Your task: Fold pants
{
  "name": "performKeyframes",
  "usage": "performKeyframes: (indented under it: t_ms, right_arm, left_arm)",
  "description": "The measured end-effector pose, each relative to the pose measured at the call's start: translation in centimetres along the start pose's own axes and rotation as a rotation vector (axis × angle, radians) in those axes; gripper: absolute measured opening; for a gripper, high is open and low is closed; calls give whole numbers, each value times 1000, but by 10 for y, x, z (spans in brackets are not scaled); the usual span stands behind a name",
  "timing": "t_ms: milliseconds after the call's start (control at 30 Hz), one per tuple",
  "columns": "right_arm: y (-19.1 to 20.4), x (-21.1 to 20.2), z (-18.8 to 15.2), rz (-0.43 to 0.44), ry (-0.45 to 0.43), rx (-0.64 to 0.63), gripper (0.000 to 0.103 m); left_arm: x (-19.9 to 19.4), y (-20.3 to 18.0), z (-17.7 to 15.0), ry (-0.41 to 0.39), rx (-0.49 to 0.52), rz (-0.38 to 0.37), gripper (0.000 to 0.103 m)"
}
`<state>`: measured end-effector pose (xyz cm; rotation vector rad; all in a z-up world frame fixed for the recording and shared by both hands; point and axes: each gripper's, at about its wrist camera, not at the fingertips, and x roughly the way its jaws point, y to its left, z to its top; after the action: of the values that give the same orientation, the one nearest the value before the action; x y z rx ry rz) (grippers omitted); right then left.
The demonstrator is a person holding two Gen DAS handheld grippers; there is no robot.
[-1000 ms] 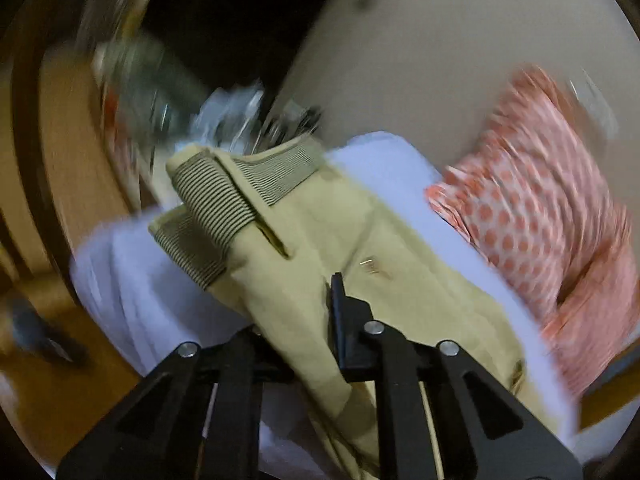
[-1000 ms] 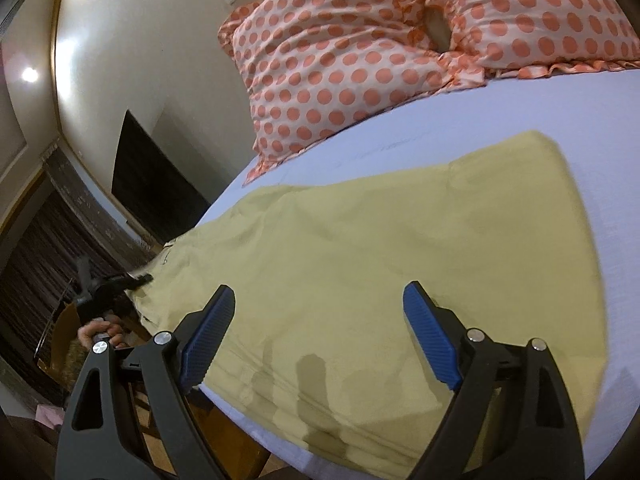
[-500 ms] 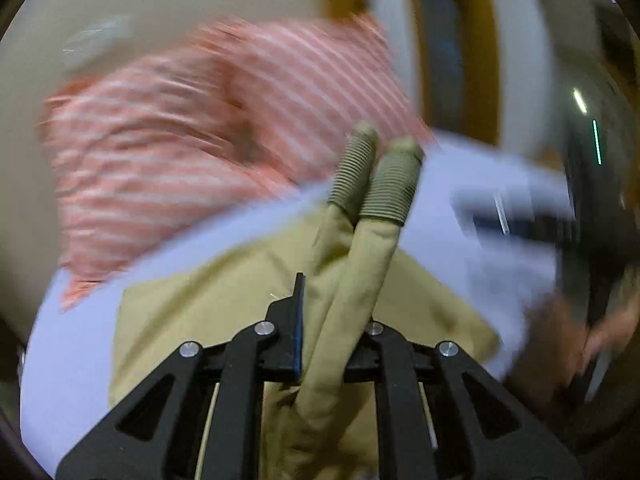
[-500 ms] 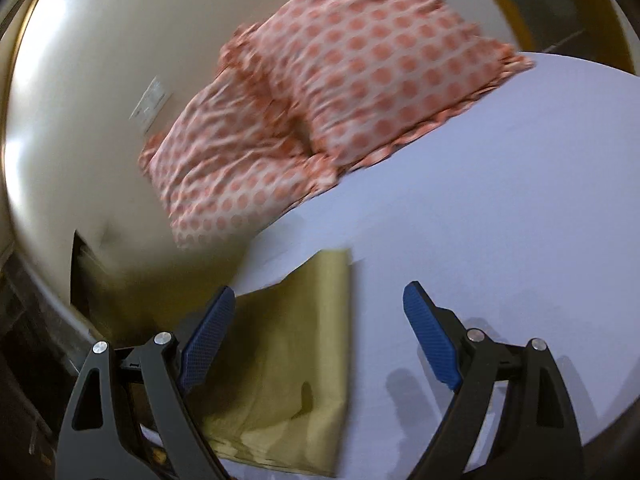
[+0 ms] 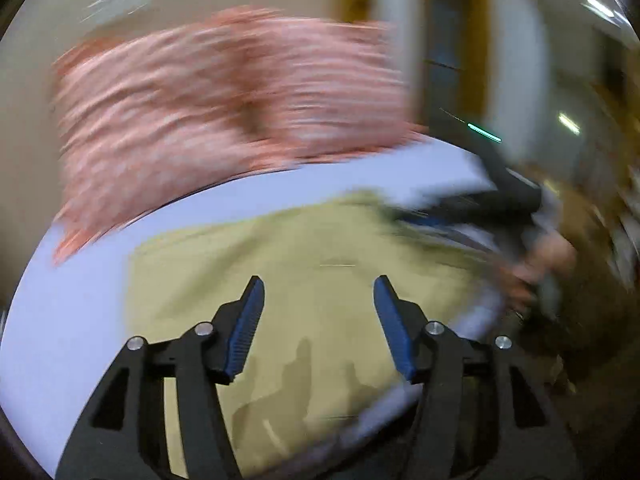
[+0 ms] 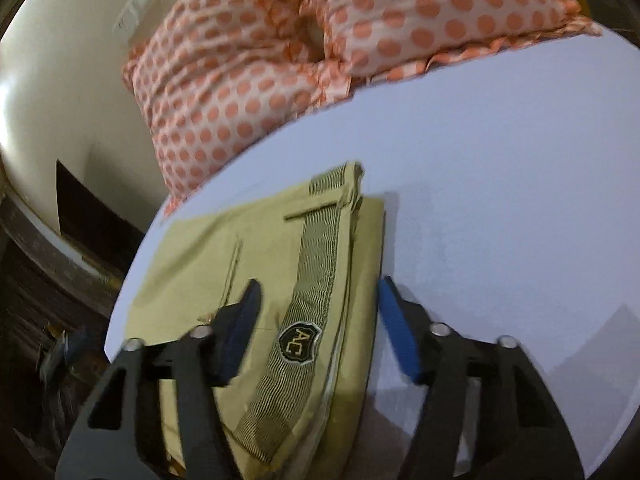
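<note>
While both grippers hang over the bed, neither has hold of anything. Right gripper (image 6: 318, 312): jaws spread wide, blue pads clear of the cloth, nothing between them but the fabric lying below. Directly under that gap lie the pants (image 6: 256, 264), khaki, folded into a flat rectangle on the sheet (image 6: 500, 200). A ribbed waistband (image 6: 316, 280) runs lengthwise along the top layer, beside the right-hand edge of the fold, and carries a black badge (image 6: 298, 341) lettered "AC". The right edge shows stacked layers. The pants sit near the left edge of the bed, as this view has it. Beyond them, bare sheet, then two pillows (image 6: 280, 64), white with orange dots, touching each other against a cream wall (image 6: 60, 60). A switch plate (image 6: 134, 12) is on that wall, above the pillows.

Left gripper (image 5: 318, 312): jaws likewise wide apart, empty, above the pants (image 5: 280, 264). This view is heavily blurred; the cloth reads only as a flat khaki patch on the sheet (image 5: 80, 300). At its right side a hand (image 5: 536, 260) and dark gripper parts show, detail not legible. Farther back, the pillows (image 5: 224, 100) appear as orange streaks.
</note>
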<state>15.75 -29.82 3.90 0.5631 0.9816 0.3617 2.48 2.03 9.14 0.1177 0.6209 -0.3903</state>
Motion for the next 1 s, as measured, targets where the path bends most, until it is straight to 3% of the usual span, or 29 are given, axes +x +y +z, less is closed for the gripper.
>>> performKeyframes:
  t_ms: [67, 167, 300, 433, 467, 500, 533, 567, 600, 633, 700, 800, 900, 967, 1000]
  right_arm:
    - [1, 2, 0, 4, 11, -16, 54]
    - [-2, 3, 2, 31, 10, 15, 53]
    - [-7, 5, 7, 75, 0, 48, 53]
    - [-7, 7, 9, 98, 24, 32, 51]
    - [-8, 9, 9, 121, 40, 34, 47]
    - [-11, 13, 9, 177, 78, 60, 29]
    - [-16, 20, 9, 244, 120, 104, 19]
    - [-20, 23, 8, 296, 134, 143, 19]
    - [-21, 23, 11, 319, 142, 161, 17]
    - [-20, 23, 13, 326, 143, 166, 16]
    - [-14, 18, 24, 324, 135, 154, 15]
    - [4, 12, 54, 285, 73, 75, 12]
    - [8, 17, 86, 239, 10, 80, 10]
    - [5, 27, 99, 166, -18, 92, 10]
    - [3, 38, 105, 89, -18, 96, 11]
  left_arm:
    - [15, 56, 1, 80, -167, 76, 57]
    - [43, 108, -1, 195, -304, 55, 57]
    - [66, 121, -6, 286, -335, -20, 61]
    - [85, 125, -4, 325, -347, -68, 72]
    - [91, 130, -1, 320, -355, -86, 74]
    - [94, 132, 1, 319, -363, -106, 74]
    - [95, 133, 1, 319, -373, -114, 68]
    - [97, 133, 3, 324, -384, -131, 46]
    - [100, 134, 4, 327, -396, -153, 31]
    - [102, 134, 6, 341, -403, -171, 21]
    - [105, 130, 15, 339, -373, -155, 12]
    - [106, 127, 44, 270, -320, -104, 9]
    - [121, 122, 75, 178, -261, 25, 8]
    - [144, 120, 85, 185, -245, 103, 9]
    - [159, 119, 86, 219, -243, 144, 11]
